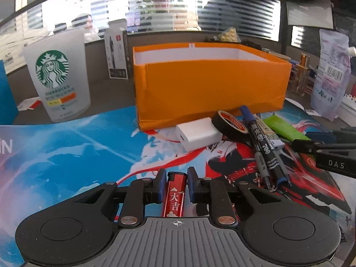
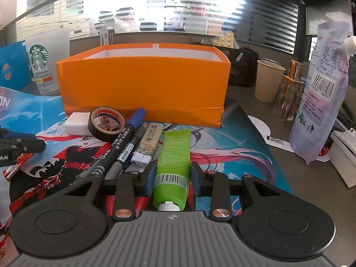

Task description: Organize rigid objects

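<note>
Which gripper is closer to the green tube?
The right gripper. Its jaws sit on either side of the green tube, though contact is unclear. The left gripper is away to the tube's left, with its jaws around a red lighter.
</note>
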`<state>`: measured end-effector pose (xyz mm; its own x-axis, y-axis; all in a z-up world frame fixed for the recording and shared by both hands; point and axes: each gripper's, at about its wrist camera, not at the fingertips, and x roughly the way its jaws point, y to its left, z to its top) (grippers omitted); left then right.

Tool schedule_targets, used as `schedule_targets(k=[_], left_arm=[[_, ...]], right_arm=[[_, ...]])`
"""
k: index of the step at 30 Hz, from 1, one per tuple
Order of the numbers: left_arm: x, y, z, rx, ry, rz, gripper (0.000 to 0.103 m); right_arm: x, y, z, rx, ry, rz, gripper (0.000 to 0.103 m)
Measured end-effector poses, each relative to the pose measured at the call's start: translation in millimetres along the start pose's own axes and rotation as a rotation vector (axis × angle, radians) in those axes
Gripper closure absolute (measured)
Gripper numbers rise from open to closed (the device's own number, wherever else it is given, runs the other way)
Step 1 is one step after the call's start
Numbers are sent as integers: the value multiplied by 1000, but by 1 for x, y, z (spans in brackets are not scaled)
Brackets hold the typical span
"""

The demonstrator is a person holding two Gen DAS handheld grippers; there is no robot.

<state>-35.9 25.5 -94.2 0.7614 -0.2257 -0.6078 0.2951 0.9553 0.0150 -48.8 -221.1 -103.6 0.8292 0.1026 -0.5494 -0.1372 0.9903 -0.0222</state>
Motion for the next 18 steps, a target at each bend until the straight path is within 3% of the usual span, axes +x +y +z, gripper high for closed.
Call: schedule_targets(k=[18], left_arm=[[-22,7,10,-39,-63,12,85]], right_arm=[[-22,2,2,5,-76,-5,73]])
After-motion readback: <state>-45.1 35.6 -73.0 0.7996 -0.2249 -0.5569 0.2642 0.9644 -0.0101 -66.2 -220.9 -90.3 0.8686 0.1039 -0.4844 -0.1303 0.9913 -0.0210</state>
